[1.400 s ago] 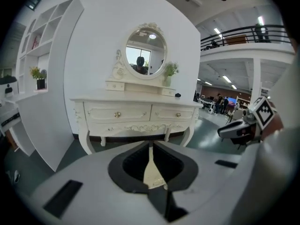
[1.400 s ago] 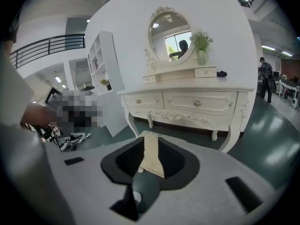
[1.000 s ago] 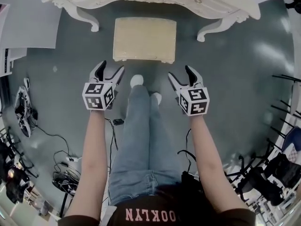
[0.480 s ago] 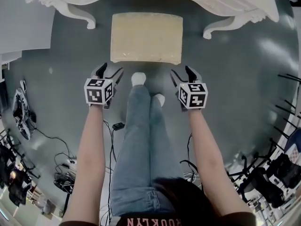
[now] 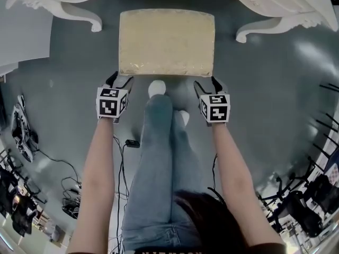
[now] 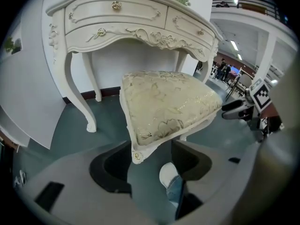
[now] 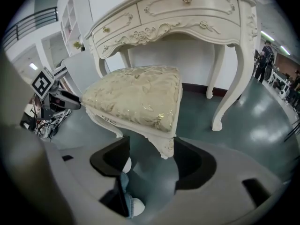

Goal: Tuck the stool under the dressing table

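Observation:
The stool (image 5: pixel 167 42) has a cream and gold cushion on a white carved frame. It stands on the grey floor just in front of the white dressing table (image 5: pixel 79 12), partly between its curved legs. My left gripper (image 5: pixel 119 80) is at the stool's near left corner. In the left gripper view the carved corner (image 6: pixel 136 155) lies between the jaws, which are closing without gripping it (image 6: pixel 150 153). My right gripper (image 5: pixel 206 83) is at the near right corner. It stands open (image 7: pixel 151 149) with that corner's carved leg top (image 7: pixel 167 149) between the jaws, untouched.
The person's jeans-clad legs and a white-socked foot (image 5: pixel 156 88) reach to the stool's front edge between the grippers. Cables and gear (image 5: pixel 21 134) lie on the floor at the left, and black equipment (image 5: pixel 302 216) at the lower right. A white panel (image 5: pixel 21 38) stands at the left.
Both grippers have sunk and come forward to the stool's two near corners. The stool now looks larger and nearer in the head view, and the table has slid up out of the frame.

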Demonstrator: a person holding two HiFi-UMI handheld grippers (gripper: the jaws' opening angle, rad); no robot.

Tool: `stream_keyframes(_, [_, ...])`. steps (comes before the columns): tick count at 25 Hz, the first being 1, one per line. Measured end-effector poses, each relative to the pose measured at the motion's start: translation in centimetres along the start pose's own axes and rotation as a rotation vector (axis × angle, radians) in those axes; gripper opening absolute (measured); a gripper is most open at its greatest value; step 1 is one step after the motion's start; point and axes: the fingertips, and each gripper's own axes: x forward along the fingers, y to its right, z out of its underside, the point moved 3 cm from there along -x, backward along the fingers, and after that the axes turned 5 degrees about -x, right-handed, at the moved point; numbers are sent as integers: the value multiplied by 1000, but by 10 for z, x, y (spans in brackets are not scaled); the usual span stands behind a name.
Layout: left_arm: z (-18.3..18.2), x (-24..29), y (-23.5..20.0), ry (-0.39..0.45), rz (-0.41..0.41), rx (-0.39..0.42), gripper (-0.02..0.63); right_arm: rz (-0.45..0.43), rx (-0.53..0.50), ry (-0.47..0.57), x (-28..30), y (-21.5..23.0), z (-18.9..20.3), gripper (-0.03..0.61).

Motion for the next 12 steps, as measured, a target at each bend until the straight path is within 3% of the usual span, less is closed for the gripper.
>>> stream_keyframes(6, [-3,13,-9,37,-4,1,236,22,29,-2,21,12,-8,233])
stream_keyframes(12, [-17,20,-21,80,19,36,241,10,-46,-4,38,13,-25,230])
